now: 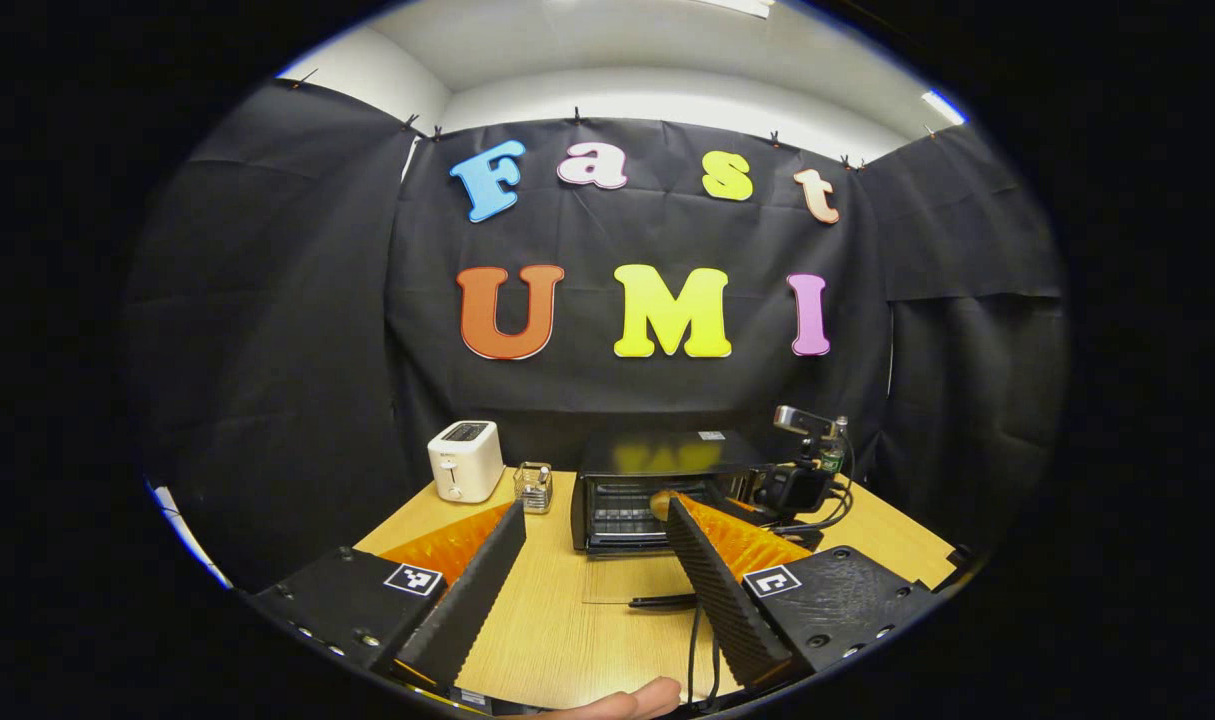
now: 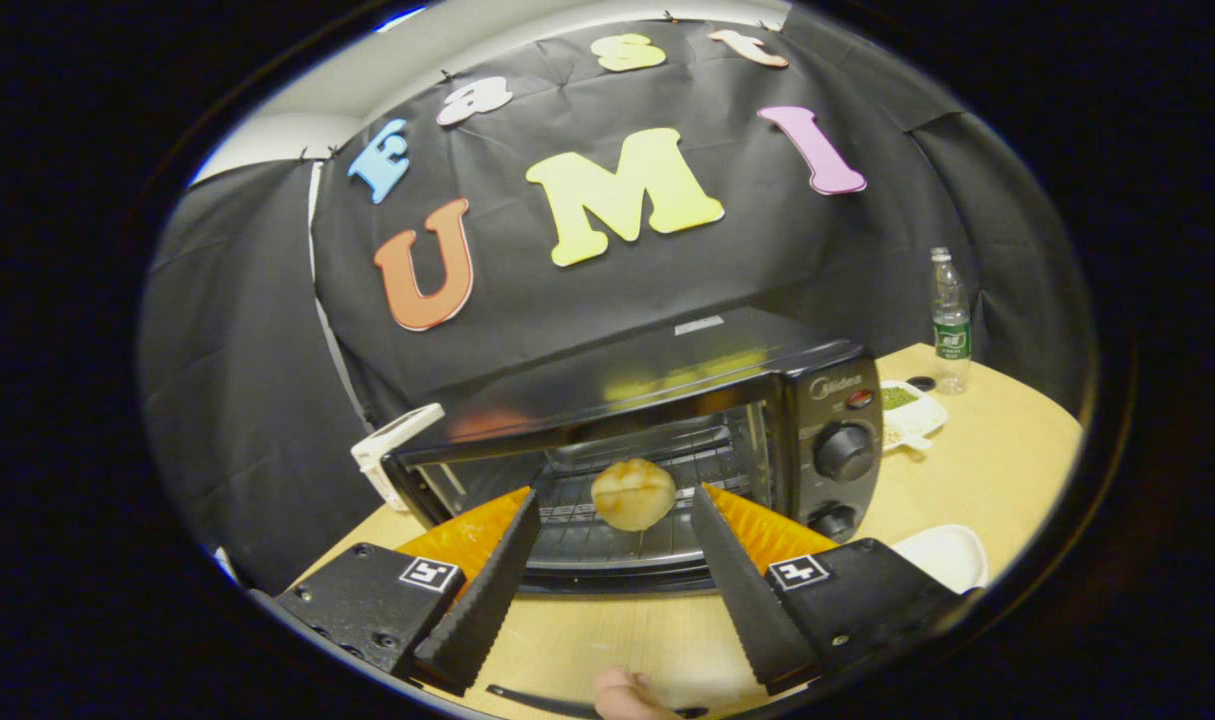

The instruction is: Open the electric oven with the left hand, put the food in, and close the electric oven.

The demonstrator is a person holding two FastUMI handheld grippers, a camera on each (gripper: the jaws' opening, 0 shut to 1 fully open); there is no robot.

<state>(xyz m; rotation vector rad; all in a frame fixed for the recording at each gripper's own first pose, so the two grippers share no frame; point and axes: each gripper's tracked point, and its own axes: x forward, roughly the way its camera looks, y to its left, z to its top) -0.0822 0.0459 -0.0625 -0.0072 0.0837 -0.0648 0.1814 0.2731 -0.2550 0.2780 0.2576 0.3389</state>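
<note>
Bread roll (image 2: 633, 493) sits on the open electric oven's (image 2: 667, 440) rack; both the right gripper (image 2: 615, 540) and left gripper (image 1: 595, 545) are spread, empty. Closing the door appears next.

We see a booth hung on three sides with black cloth (image 1: 297, 300), clipped along its top edge. Above it rise a pale wall (image 1: 657, 100) and a white ceiling (image 1: 587, 40), with a strip light (image 1: 942, 105) glowing at the upper right. Below stands a light wood-grain tabletop (image 1: 557, 610) with a rounded edge, running back close to the cloth.
</note>
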